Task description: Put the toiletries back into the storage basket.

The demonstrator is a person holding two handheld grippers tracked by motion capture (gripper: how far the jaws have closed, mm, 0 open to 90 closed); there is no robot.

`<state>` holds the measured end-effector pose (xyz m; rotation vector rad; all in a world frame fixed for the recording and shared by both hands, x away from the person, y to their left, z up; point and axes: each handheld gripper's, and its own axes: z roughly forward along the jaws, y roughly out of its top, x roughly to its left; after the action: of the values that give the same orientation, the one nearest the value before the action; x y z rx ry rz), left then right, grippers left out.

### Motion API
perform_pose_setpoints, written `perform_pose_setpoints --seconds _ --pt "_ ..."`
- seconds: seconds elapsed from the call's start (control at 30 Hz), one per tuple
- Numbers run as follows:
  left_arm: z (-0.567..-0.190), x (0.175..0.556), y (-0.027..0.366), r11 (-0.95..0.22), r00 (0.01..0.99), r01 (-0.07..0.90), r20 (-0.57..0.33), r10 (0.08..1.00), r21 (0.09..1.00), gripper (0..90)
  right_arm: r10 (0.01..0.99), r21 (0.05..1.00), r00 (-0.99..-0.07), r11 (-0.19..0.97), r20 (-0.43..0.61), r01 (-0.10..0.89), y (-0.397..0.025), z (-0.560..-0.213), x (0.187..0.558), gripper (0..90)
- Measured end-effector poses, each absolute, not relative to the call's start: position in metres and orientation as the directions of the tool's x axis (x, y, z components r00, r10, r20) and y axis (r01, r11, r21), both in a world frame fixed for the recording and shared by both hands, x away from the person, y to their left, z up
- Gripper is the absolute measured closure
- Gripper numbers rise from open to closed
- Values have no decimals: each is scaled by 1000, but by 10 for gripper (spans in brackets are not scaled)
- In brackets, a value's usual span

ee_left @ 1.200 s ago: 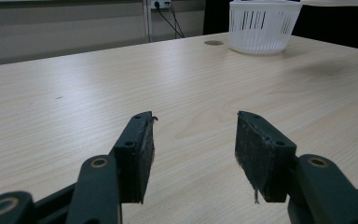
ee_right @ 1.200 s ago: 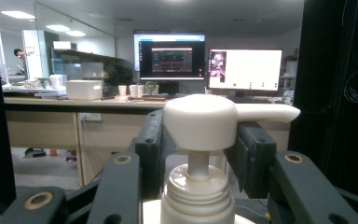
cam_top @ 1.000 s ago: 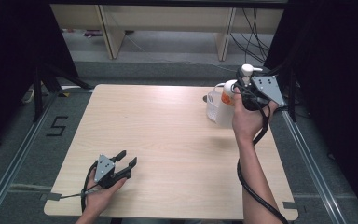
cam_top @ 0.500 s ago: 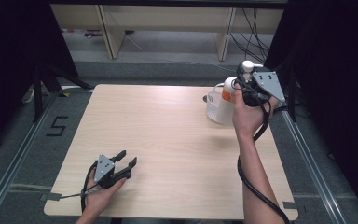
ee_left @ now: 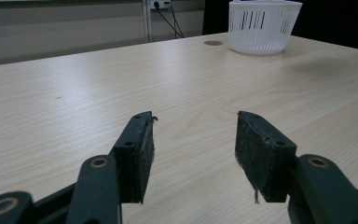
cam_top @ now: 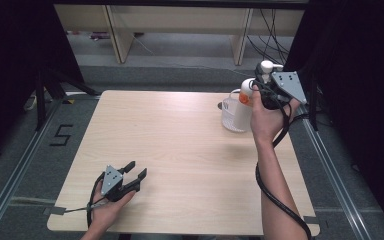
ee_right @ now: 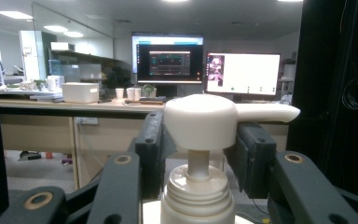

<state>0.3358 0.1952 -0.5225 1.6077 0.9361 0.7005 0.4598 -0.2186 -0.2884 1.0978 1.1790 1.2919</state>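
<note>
A white pump bottle (cam_top: 243, 109) with an orange label hangs upright over the table's far right. My right gripper (cam_top: 263, 81) is shut on its neck just under the pump head (ee_right: 200, 122), whose spout points right in the right gripper view. The bottle overlaps a white slotted basket (cam_top: 229, 114) in the high view; whether they touch I cannot tell. My left gripper (cam_top: 135, 171) rests near the front left edge of the table, open, with nothing between its pads (ee_left: 145, 149). The left gripper view looks across the table to the basket (ee_left: 261, 25).
The light wooden table (cam_top: 180, 145) has a small round grommet (cam_top: 220, 105) beside the basket. A black cable trails down the right forearm. Metal rails run along both sides of the table, and shelving stands beyond its far edge.
The right gripper has lifted the pump bottle slightly higher by the basket. The left gripper has stayed where it was, open.
</note>
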Motion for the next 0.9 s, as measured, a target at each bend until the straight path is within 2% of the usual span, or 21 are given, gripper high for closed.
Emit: perform_pose_setpoints --seconds 0.9 --pt "-523 336 196 -92 513 214 -32 858 973 462 999 995 -49 0 -5 -102 -222 -275 473 600"
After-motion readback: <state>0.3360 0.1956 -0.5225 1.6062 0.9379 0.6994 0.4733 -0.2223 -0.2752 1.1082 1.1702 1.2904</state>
